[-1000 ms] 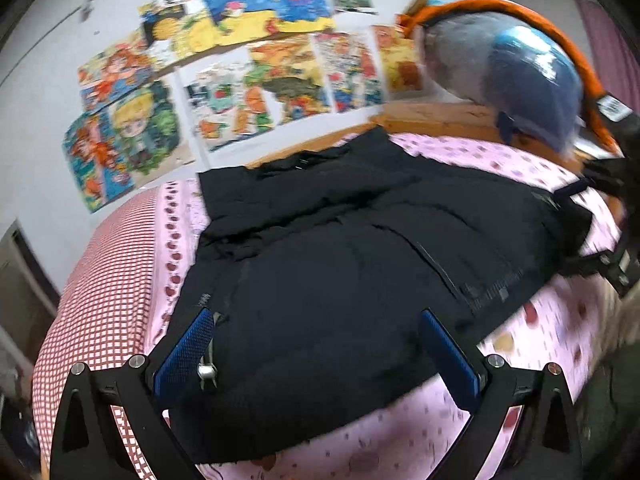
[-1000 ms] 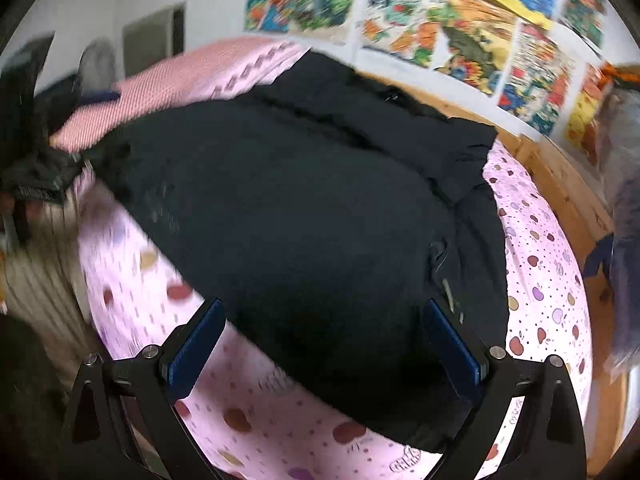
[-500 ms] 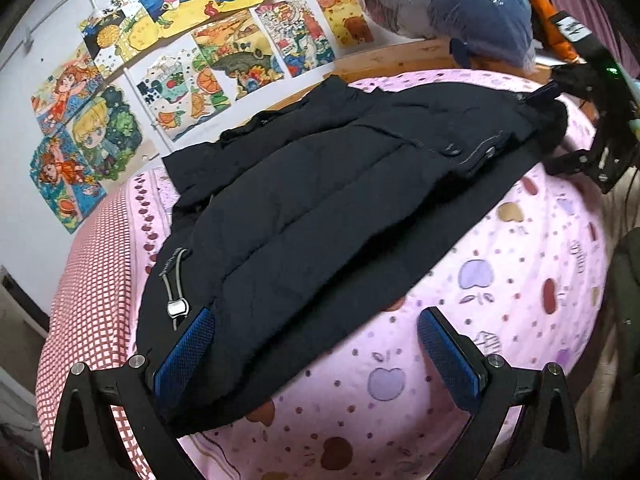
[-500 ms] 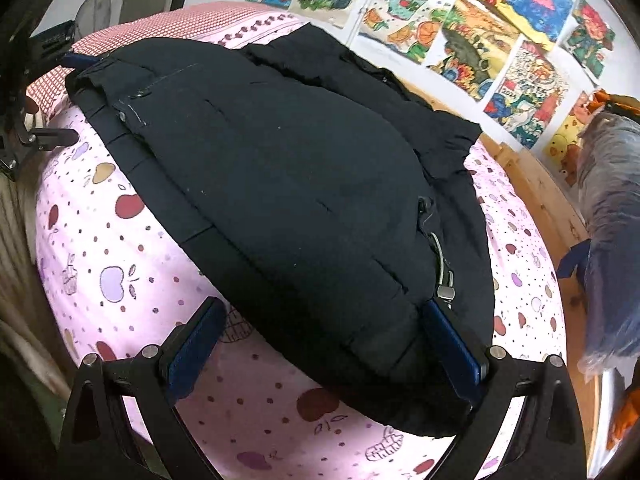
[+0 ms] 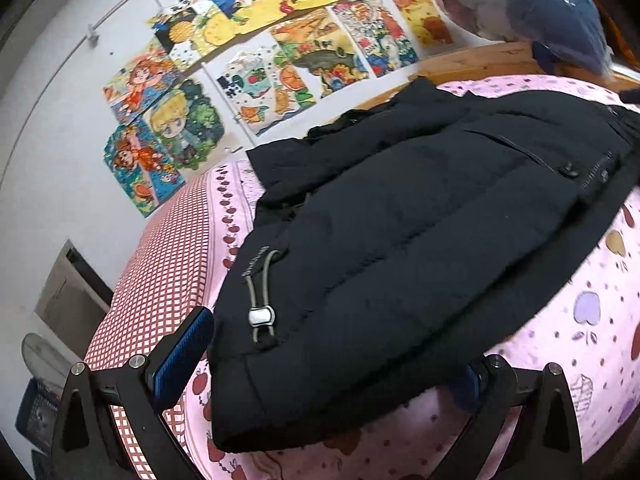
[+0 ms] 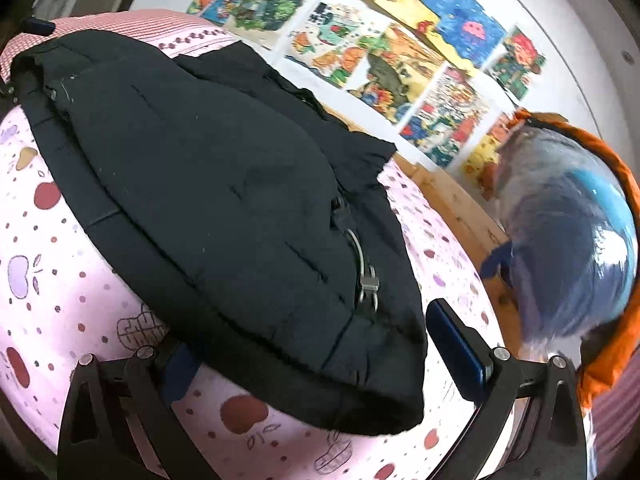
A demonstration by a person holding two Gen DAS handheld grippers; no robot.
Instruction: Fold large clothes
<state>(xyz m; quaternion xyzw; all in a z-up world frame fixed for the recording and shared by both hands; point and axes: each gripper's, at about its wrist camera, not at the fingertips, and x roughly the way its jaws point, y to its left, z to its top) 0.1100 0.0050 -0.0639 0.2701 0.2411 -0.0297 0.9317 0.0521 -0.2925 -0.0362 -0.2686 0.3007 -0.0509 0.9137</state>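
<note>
Black padded jacket [image 5: 400,240] spread flat on pink fruit-print bedsheet [image 5: 580,340], hem corners nearest both cameras. Left gripper [image 5: 320,364] spread wide at near left hem corner, straddling fabric, not clamped; grey drawcord toggle [image 5: 261,316] just beyond. Right gripper [image 6: 316,344] likewise released, astride near right hem corner, left pad partly hidden beneath the hem. Red-checked sheet [image 5: 160,260] at far left. Colourful drawings [image 5: 248,60] on far wall. Bagged bedding [image 6: 568,232] at right, on wooden frame.
</note>
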